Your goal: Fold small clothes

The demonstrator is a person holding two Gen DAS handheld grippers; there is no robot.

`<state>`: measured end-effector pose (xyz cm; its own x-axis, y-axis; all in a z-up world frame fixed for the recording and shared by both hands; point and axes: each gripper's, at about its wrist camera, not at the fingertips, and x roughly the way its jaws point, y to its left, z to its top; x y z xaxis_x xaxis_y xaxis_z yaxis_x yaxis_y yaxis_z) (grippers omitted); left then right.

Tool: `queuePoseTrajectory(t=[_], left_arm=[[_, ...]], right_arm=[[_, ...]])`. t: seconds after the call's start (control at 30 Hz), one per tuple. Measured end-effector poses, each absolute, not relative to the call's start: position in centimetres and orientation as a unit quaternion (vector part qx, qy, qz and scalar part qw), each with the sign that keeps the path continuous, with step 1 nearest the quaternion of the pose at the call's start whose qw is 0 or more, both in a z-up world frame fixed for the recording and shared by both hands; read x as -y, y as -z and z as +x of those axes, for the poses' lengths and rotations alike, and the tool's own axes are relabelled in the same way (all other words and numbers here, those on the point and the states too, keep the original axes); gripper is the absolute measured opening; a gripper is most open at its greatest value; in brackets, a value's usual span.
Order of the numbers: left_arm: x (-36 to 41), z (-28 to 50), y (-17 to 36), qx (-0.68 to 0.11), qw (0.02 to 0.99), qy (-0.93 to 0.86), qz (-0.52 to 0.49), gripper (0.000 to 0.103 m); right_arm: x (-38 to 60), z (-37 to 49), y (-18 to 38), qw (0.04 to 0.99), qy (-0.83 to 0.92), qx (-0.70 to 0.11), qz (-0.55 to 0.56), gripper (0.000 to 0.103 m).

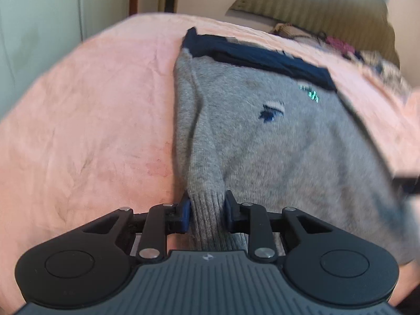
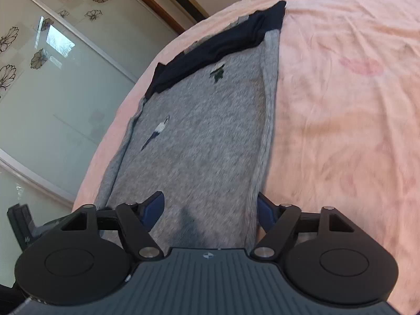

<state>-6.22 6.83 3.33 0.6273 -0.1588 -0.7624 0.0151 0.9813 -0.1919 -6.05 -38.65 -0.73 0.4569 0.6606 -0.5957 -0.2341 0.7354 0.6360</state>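
Jaws of the left gripper (image 1: pixel 206 208) are pinching the soft grey sweater (image 1: pixel 262 136) by its ribbed cuff at six o'clock; the right gripper (image 2: pixel 210 210) is hanging open over the hem.

Left black two-finger gripper with blue pads (image 1: pixel 207 211): pitched steeply downward, jaws narrow, pads (image 1: pixel 185 210) pressing both sides of ribbed cuff of grey knit sweater sleeve (image 1: pixel 207 183). Linkage arms drawn inward.

Right black two-finger gripper with blue pads (image 2: pixel 210 210): angled downward, jaws spread wide, nothing pinched. Left pad (image 2: pixel 153 208) above sweater body, right pad at sweater edge. Linkage arms splayed outward.
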Motion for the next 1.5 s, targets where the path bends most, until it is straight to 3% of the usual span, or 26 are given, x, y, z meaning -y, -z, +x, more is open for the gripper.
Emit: queuePoseTrajectory(t=[0.13,0.17,0.2,0.23,0.27,0.3,0.5,0.53,0.6,0.67,0.77,0.83,0.87,0.9,1.03,1.23,1.5], left_arm=[[-8.6,-6.2,-2.3,-0.446,0.884,0.055,-0.131,0.017],[-8.8,-6.1,-2.4,-0.447,0.882,0.051,-0.14,0.011],[-9.2,-5.9,-2.6,-0.447,0.88,0.047,-0.152,0.01],[-9.7,-6.1,-3.1,-0.437,0.884,0.039,-0.163,0.009],[-10.6,-6.4,-3.9,-0.417,0.892,0.029,-0.173,0.009],[-11.6,-6.8,-4.6,-0.397,0.9,0.022,-0.178,0.008],[-14.3,-7.9,-3.4,-0.415,0.89,0.033,-0.188,0.009],[-14.3,-7.9,-2.7,-0.426,0.883,0.041,-0.193,0.009],[-14.6,-8.0,-1.7,-0.437,0.872,0.037,-0.217,0.011],[-15.2,-8.1,-1.3,-0.429,0.866,0.038,-0.254,0.017],[-15.5,-8.0,-1.3,-0.43,0.86,0.045,-0.272,0.023],[-15.4,-8.0,-1.7,-0.428,0.863,0.041,-0.266,0.023],[-15.2,-8.2,-2.0,-0.424,0.869,0.033,-0.252,0.009],[-15.2,-8.2,-2.1,-0.424,0.874,0.023,-0.235,0.006],[-16.0,-9.2,-3.3,-0.412,0.882,0.032,-0.225,0.005],[-16.8,-8.8,-7.5,-0.337,0.901,0.09,-0.259,0.005],[-12.3,9.1,-11.2,-0.298,0.914,0.132,-0.242,0.006]], right_arm=[[38.2,-7.3,1.6,0.796,-0.296,-0.453,0.27,0.073],[38.0,-7.6,1.7,0.796,-0.299,-0.451,0.271,0.073],[37.9,-7.7,1.8,0.793,-0.301,-0.452,0.275,0.067],[37.7,-7.6,1.9,0.787,-0.301,-0.462,0.279,0.057],[37.8,-7.5,2.1,0.779,-0.301,-0.474,0.281,0.024],[38.0,-7.6,2.2,0.777,-0.299,-0.478,0.282,0.011],[40.0,-8.3,3.4,0.762,-0.283,-0.485,0.323,0.015],[40.0,-8.3,3.7,0.754,-0.286,-0.488,0.334,0.02],[39.8,-8.5,3.5,0.75,-0.297,-0.481,0.345,0.041],[39.2,-8.8,3.0,0.751,-0.305,-0.478,0.34,0.053],[38.4,-8.8,2.5,0.754,-0.307,-0.48,0.326,0.06],[37.9,-8.7,2.2,0.757,-0.305,-0.481,0.319,0.06],[37.9,-8.8,2.1,0.759,-0.301,-0.482,0.318,0.049],[37.9,-8.9,2.2,0.757,-0.301,-0.488,0.313,0.011],[38.1,-9.5,2.0,0.764,-0.302,-0.483,0.303,0.011],[41.3,-9.7,-0.3,0.756,-0.329,-0.418,0.382,0.01],[42.2,2.5,-3.3,0.759,-0.345,-0.32,0.45,0.011]])
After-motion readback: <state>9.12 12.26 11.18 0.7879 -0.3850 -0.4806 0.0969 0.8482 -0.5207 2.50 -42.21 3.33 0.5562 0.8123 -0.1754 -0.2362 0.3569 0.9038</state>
